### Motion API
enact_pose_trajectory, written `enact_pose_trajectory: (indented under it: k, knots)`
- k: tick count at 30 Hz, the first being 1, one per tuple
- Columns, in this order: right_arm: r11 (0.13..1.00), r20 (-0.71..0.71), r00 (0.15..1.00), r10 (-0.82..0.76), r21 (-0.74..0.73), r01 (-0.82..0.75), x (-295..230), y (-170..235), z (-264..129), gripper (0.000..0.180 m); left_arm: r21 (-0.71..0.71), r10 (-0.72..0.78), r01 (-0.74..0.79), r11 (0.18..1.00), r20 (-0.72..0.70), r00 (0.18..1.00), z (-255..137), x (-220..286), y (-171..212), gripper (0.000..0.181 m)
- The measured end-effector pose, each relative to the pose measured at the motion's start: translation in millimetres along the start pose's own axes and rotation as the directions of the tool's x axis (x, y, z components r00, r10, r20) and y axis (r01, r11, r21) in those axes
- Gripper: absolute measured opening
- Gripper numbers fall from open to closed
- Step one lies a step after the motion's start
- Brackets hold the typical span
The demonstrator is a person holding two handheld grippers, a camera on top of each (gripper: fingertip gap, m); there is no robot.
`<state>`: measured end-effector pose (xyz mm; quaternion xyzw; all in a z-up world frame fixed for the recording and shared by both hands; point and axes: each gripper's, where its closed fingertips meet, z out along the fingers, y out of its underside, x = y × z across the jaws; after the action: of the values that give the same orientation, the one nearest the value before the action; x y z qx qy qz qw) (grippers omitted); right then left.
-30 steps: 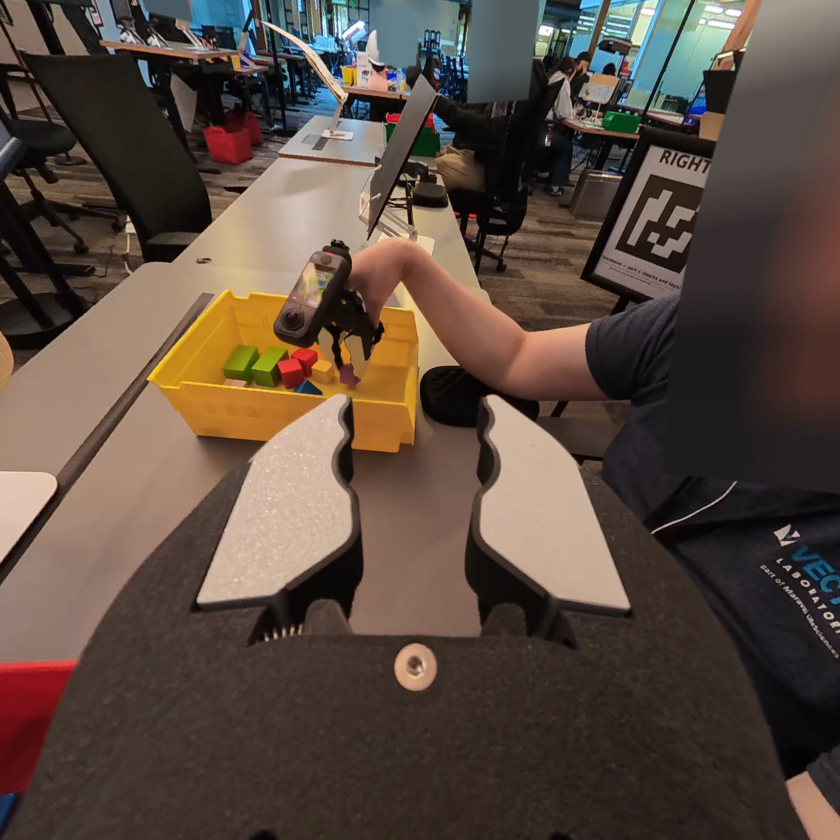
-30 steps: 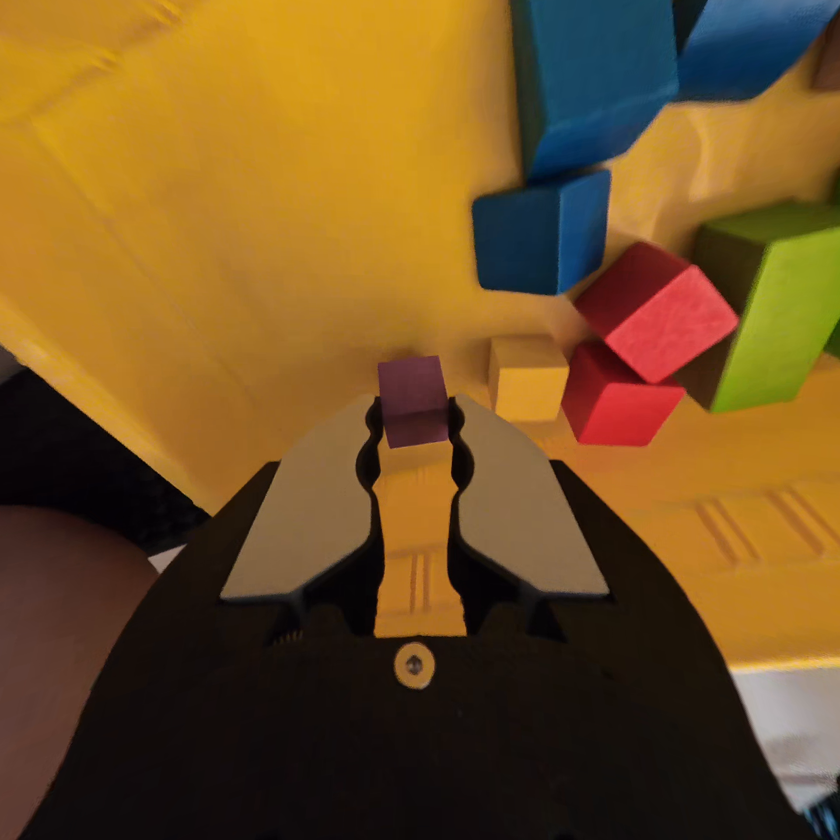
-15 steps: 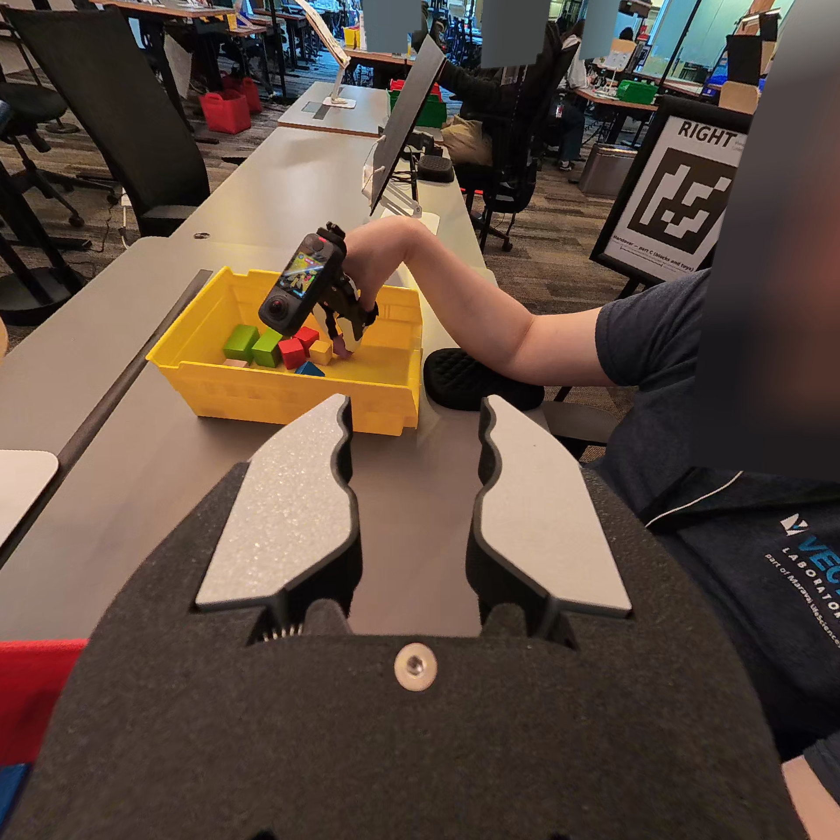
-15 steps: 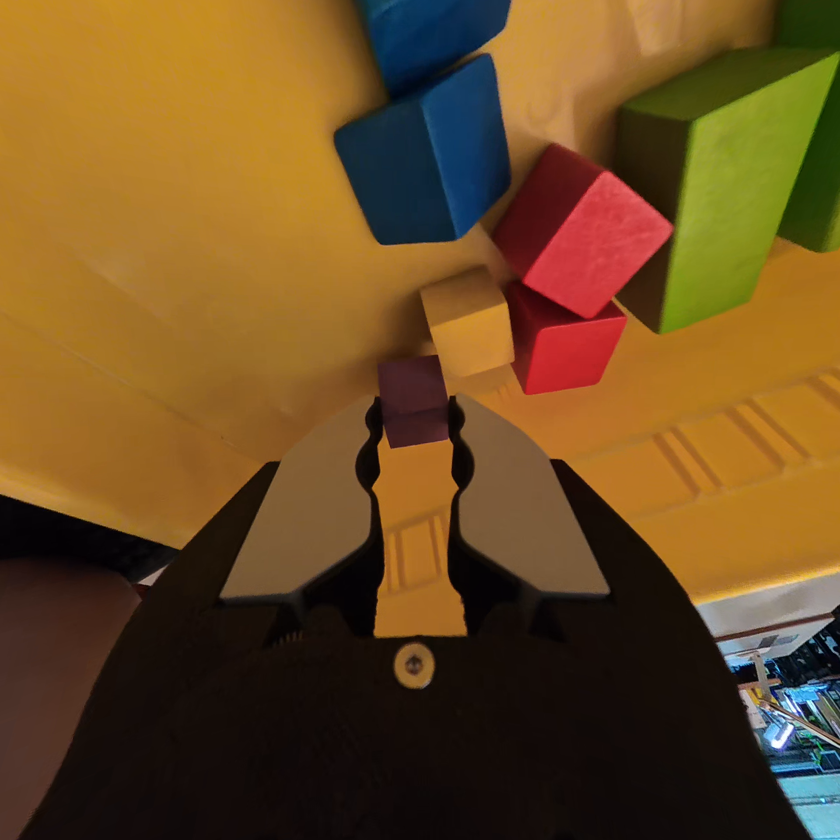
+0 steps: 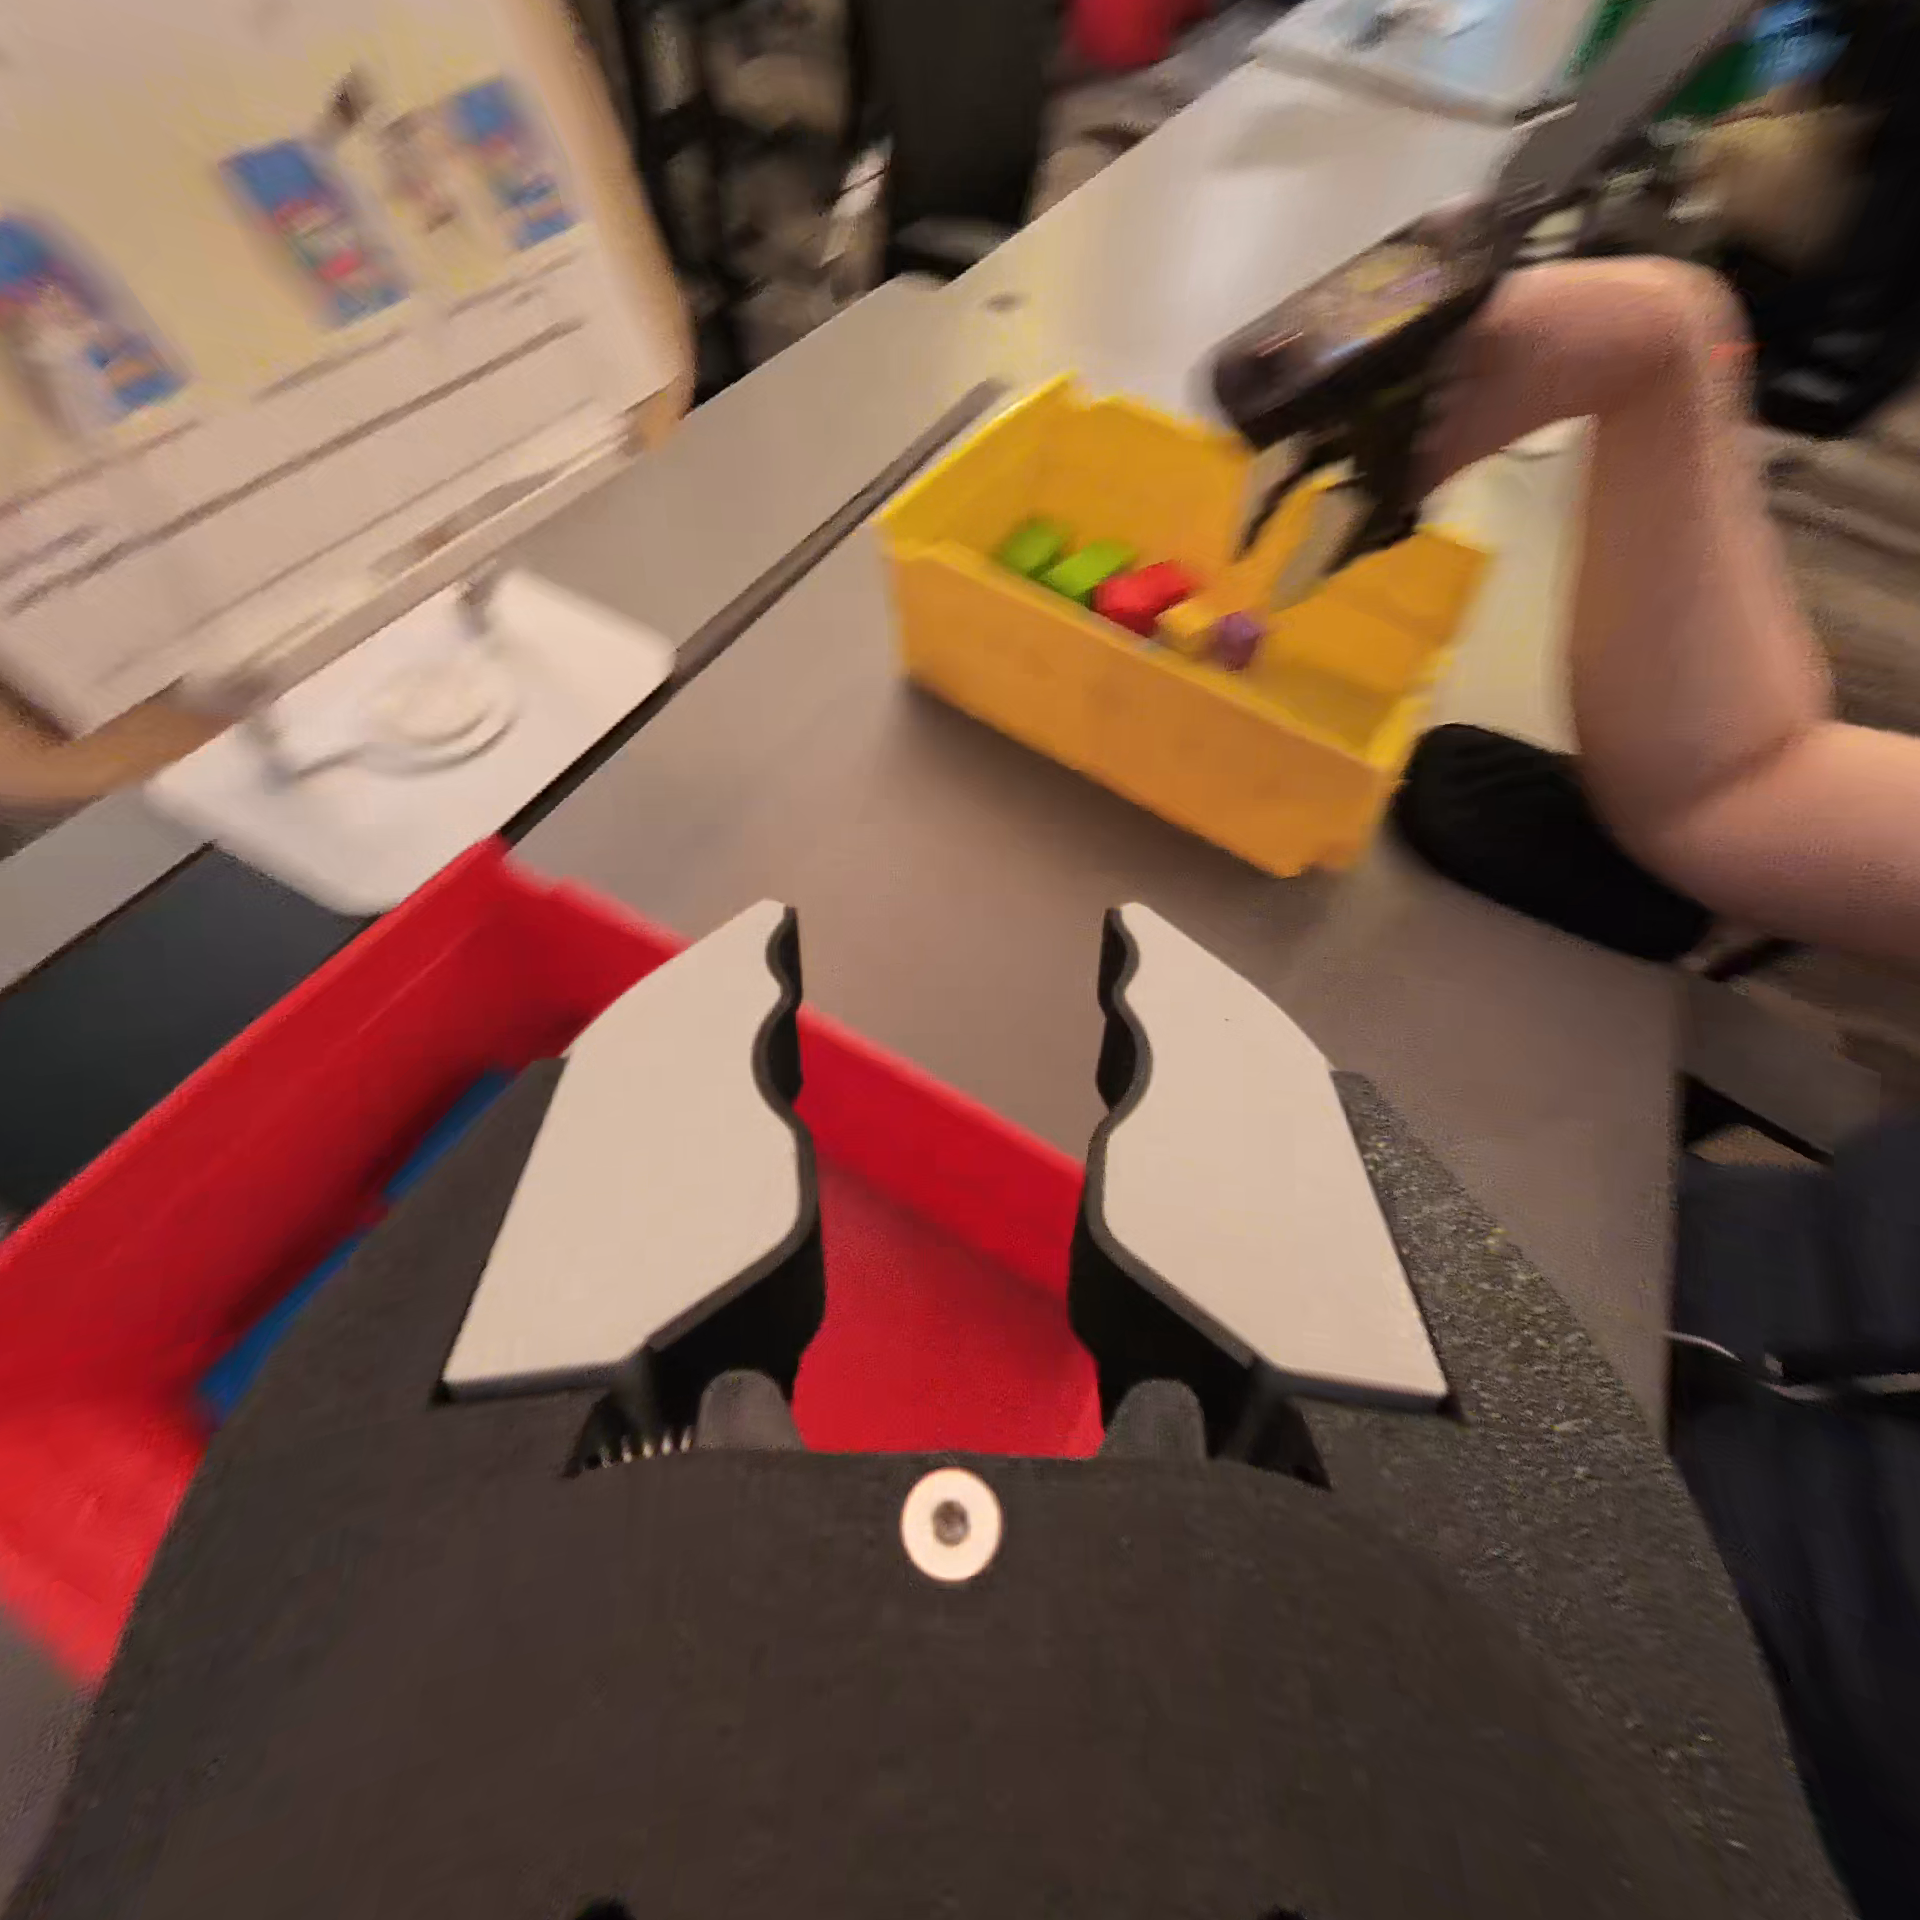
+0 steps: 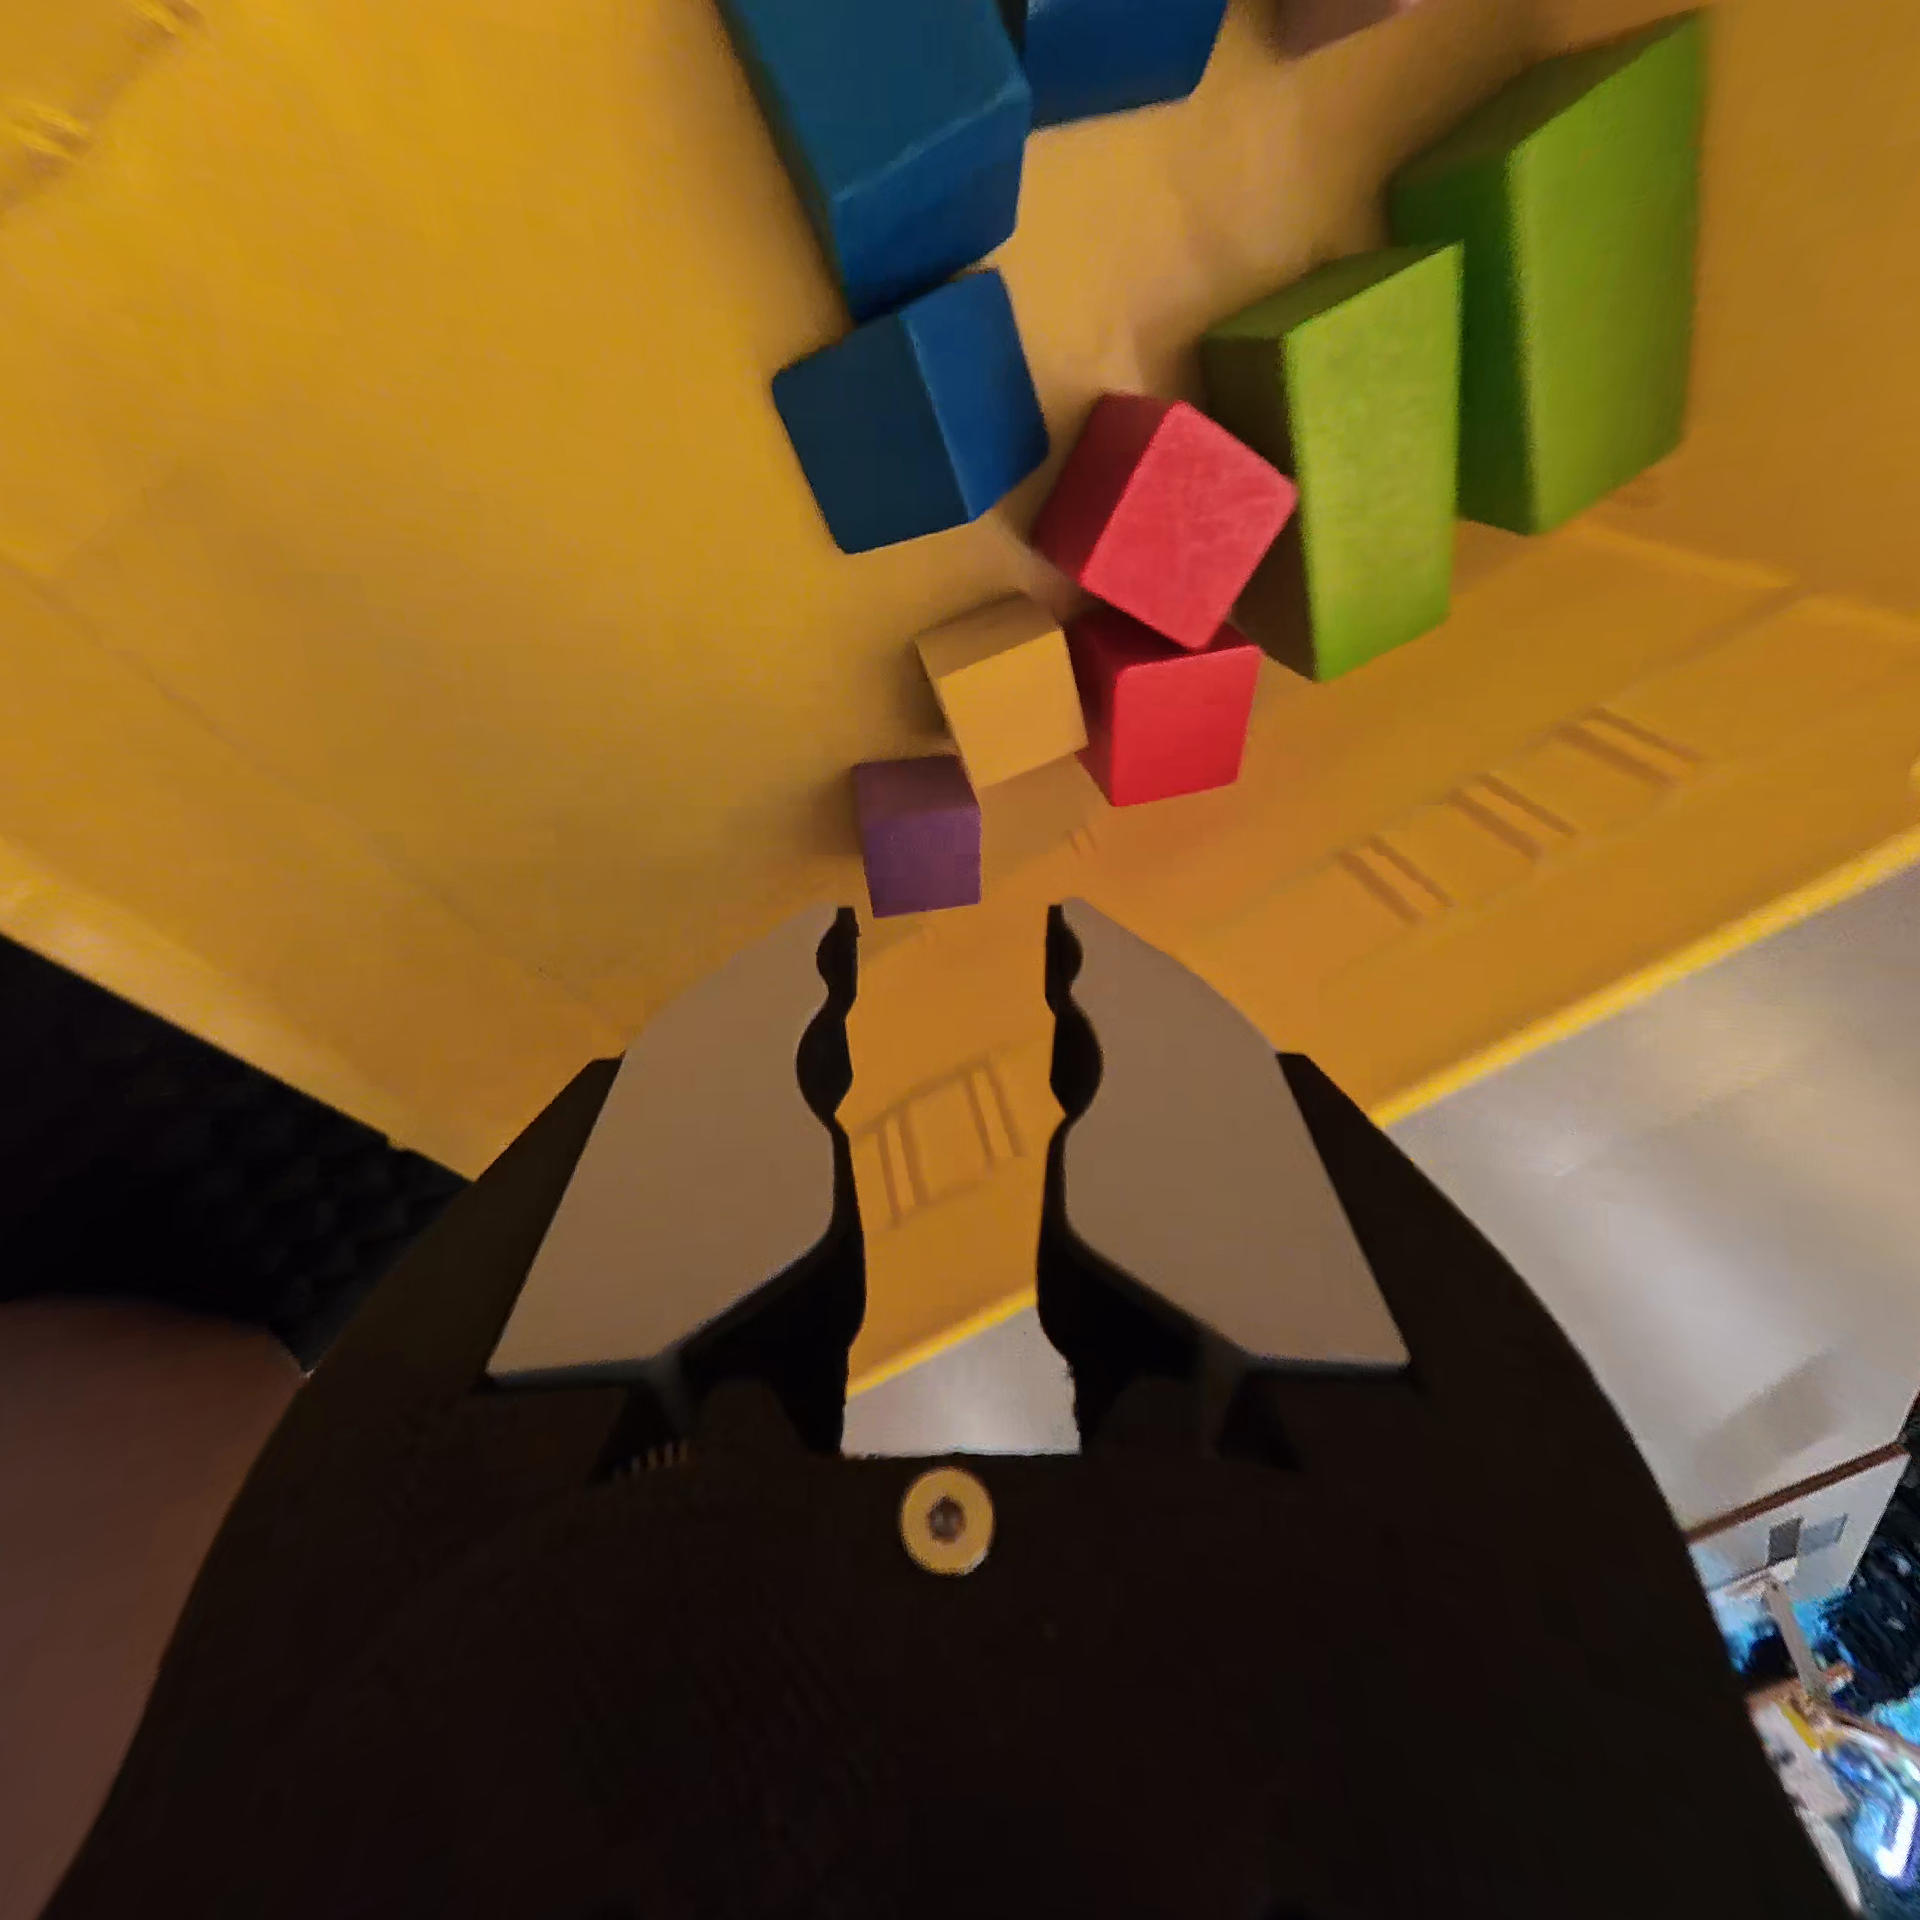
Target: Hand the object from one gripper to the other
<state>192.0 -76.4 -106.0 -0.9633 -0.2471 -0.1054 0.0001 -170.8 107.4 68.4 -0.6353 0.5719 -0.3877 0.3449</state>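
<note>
Grey desk (image 5: pixel 935 831) runs away from the left wrist camera, its far reach blurred. Red bin (image 5: pixel 312 1143) sits at the desk's near left corner, directly under the left gripper (image 5: pixel 948 935); a blue shape lies inside it along the left wall, too smeared to identify. Yellow bin (image 5: pixel 1143 727) stands toward the desk's right edge, well apart from the red one, with a black pad-like item (image 5: pixel 1527 831) on the desk just beyond its right end. A white stand base (image 5: pixel 416 717) rests by the left edge, carrying a pale, blurred panel. Left gripper: jaws wide apart, nothing between them, red bin floor and bare desk visible through the gap. Right gripper (image 6: pixel 951 920) hangs over the yellow bin, held by a hand (image 5: pixel 1579 343) entering from the right; jaws apart, empty. On the bin floor, in the right wrist view: two green blocks (image 6: pixel 1455 343) side by side nearest the far wall, two blue blocks (image 6: pixel 914 405) touching, two red cubes (image 6: pixel 1164 520) stacked corner to corner against the nearer green block, a yellow cube (image 6: pixel 1003 686) touching the lower red one. Purple cube (image 6: pixel 920 836), the smallest piece, rests on the floor of the yellow bin, touching the yellow cube's corner and lying just beyond the right gripper's fingertips, clear of both. From the left wrist view the purple cube (image 5: pixel 1236 639) shows at the near end of the block row, beside the bin's front wall.
</note>
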Motion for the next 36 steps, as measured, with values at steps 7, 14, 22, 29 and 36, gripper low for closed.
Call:
enact_pose_trajectory:
  k: [7, 14, 22, 29, 36]
  knots:
    - [0.982, -0.142, 0.990, -0.011, 0.184, 0.037, 9, -16, -43, 0.036, -0.139, -0.227, 0.279, 0.950, 0.304, 0.925, 22, -101, 67, 0.045]
    - [0.987, -0.148, 0.988, -0.044, 0.148, 0.066, 6, -17, -37, 0.036, -0.256, -0.320, 0.444, 0.859, 0.409, 0.855, 50, -144, 132, 0.041]
    - [0.988, -0.130, 0.989, -0.066, 0.129, 0.083, 3, -17, -32, 0.036, -0.368, -0.202, 0.399, 0.840, 0.471, 0.859, 43, -162, 160, 0.039]
    - [0.988, -0.114, 0.989, -0.089, 0.116, 0.102, -2, -18, -28, 0.036, -0.585, 0.123, 0.241, 0.775, 0.513, 0.849, 36, -171, 176, 0.050]
    - [0.988, -0.103, 0.989, -0.107, 0.104, 0.118, -5, -18, -25, 0.036, -0.669, 0.178, 0.224, 0.709, 0.477, 0.861, 45, -171, 196, 0.059]
